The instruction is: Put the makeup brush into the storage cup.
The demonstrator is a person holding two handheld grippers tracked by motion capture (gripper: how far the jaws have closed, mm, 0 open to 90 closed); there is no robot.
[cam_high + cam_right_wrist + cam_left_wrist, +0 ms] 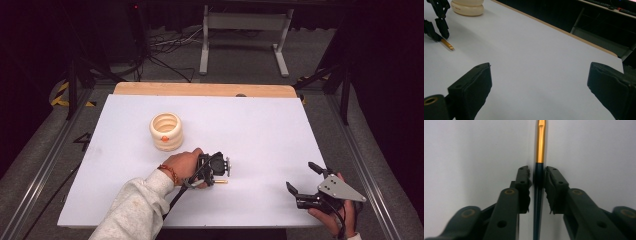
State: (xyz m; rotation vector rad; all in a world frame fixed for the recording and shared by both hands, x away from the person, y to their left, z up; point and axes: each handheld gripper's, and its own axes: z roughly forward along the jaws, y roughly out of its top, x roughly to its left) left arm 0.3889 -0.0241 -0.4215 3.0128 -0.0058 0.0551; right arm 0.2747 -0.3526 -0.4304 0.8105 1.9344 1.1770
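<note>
A slim pen with a dark barrel and a gold end (540, 145) lies flat on the white table (260, 125). My left gripper (538, 171) points down at it with a pad pressed to each side of the dark barrel. From above, the left gripper (216, 176) sits near the table's middle front, and the pen's gold end (220, 181) pokes out to its right. My right gripper (301, 176) rests at the front right, jaws wide apart and nothing between them. The right gripper view looks past its own open pads (540, 68) to the pen (447, 44) and the left gripper (439, 35).
A cream ribbed cup (166, 131) stands upright behind and to the left of the left hand, also seen as the cream cup (467, 7) at the top left. A wooden strip (200, 89) marks the table's far edge. Metal frame legs and cables lie on the floor beyond.
</note>
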